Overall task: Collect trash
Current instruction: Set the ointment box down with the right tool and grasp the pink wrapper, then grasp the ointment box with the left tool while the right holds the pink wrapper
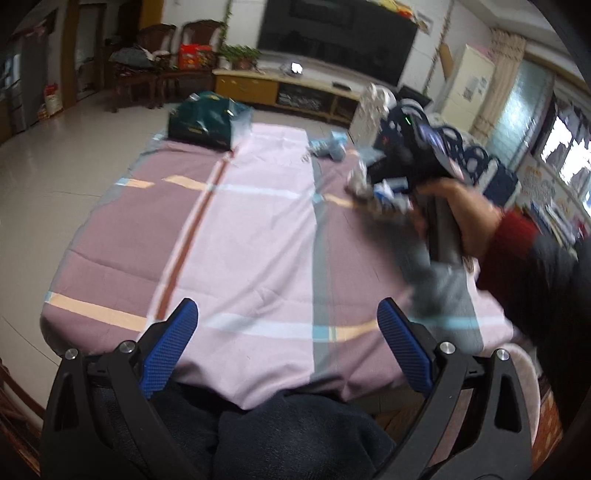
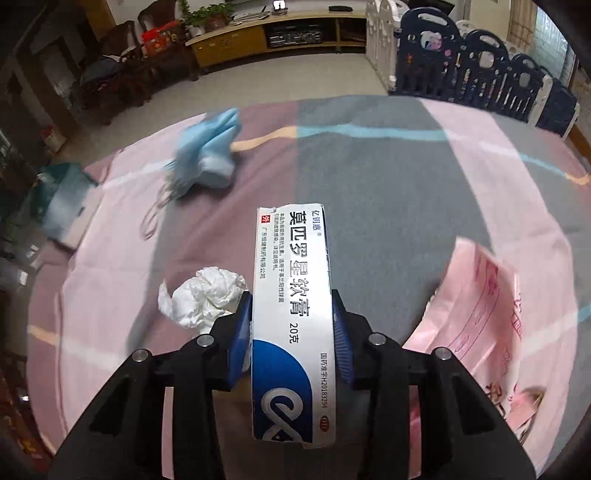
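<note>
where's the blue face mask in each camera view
Left wrist: the blue face mask lies at upper centre-right, on the far part of the tablecloth, left of the right gripper.
Right wrist: the same mask lies upper left, beyond the crumpled tissue.
Shared landmark: the green bag.

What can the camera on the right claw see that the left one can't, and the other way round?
Only the right view shows the crumpled tissue, the pink bag and the print on the box its claw grips. Only the left view shows the open left claw, the hand and the TV. Both show the blue masks, green bag and tablecloth.
</note>
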A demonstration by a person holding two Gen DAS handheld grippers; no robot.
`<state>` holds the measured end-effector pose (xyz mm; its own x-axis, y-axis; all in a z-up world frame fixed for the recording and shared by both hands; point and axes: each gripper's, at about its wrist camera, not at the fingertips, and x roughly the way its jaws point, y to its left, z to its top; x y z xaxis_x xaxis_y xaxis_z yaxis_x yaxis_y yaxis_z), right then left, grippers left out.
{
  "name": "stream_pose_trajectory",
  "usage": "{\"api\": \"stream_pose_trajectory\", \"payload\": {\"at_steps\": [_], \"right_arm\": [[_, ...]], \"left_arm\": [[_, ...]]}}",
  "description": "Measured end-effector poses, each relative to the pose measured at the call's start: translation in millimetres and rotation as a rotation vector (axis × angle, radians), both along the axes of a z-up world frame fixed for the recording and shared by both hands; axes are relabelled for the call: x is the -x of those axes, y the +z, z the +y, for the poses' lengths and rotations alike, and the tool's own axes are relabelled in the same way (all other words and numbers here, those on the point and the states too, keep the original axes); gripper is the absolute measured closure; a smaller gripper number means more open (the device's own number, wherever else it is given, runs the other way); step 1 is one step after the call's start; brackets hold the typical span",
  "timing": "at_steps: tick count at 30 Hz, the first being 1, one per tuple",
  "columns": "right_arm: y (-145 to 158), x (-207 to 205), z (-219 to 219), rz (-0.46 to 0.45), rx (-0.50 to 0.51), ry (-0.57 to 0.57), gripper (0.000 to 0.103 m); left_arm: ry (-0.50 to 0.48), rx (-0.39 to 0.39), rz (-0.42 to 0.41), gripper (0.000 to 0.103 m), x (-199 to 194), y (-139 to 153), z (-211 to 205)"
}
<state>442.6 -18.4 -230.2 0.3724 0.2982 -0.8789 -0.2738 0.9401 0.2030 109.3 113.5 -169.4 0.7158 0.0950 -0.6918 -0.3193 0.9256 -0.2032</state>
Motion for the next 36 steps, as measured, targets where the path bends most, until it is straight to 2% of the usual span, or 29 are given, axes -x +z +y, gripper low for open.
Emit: {"api": "stream_pose_trajectory", "payload": {"at_steps": [3,6,7,8,9,11,12,14,15,17,19,21,22,26,29,36], "right_arm": [[-2.5,53.9,10.9,0.117,-0.120,0.085,0.066],[-2.9,107.0,21.5,0.233,-0.212,0.208,0.064],[1.9,119.2,21.1,0.224,-0.235,0.229,0.061],[10.8,127.2,17.6,0.186,-0.256,0.237,0.053],[23.5,129.8,8.2,0.113,-0.262,0.221,0.048],[50.2,123.9,-13.1,-0.063,-0.200,0.126,0.030],[57.9,115.0,-24.3,-0.128,-0.159,0.065,0.025],[64.9,84.3,-47.5,-0.245,0.003,-0.082,0.020],[59.4,66.9,-55.0,-0.257,0.104,-0.127,0.020],[37.9,37.7,-61.4,-0.207,0.227,-0.136,0.020],[18.6,21.9,-66.6,-0.165,0.247,-0.127,0.020],[11.3,20.9,-69.0,-0.158,0.177,-0.121,0.035],[8.1,19.7,-65.2,-0.138,0.159,-0.117,0.055],[2.4,43.9,-52.4,-0.121,0.108,-0.058,0.072],[17.8,75.7,-62.7,-0.102,0.016,-0.028,0.077],[71.8,183.4,-132.0,-0.155,-0.183,-0.043,0.077]], "left_arm": [[0.068,0.017,-0.054,0.006,7.2,6.6,11.9],[0.103,0.034,-0.048,0.006,7.4,5.8,20.5],[0.104,0.039,-0.035,0.006,5.9,4.2,21.5],[0.104,0.042,-0.024,0.006,5.1,3.0,22.1],[0.105,0.043,-0.014,0.006,4.2,1.7,22.6],[0.104,0.047,-0.005,0.006,4.7,-0.5,23.4],[0.103,0.052,0.000,0.006,4.3,-1.5,23.9],[0.100,0.062,0.014,0.006,3.6,-4.4,25.9],[0.098,0.071,0.023,0.006,3.0,-6.5,27.4],[0.102,0.092,0.040,0.006,1.8,-10.7,30.8],[0.109,0.110,0.049,0.006,2.1,-13.7,34.0],[0.111,0.128,0.057,0.006,2.3,-16.3,36.1],[0.111,0.133,0.062,0.006,1.8,-17.7,36.5],[0.109,0.181,0.099,0.006,-5.4,-19.9,40.4],[0.100,0.214,0.116,0.006,-17.0,-15.9,35.7],[-0.022,0.132,0.295,0.006,-90.8,-28.3,-16.1]]}}
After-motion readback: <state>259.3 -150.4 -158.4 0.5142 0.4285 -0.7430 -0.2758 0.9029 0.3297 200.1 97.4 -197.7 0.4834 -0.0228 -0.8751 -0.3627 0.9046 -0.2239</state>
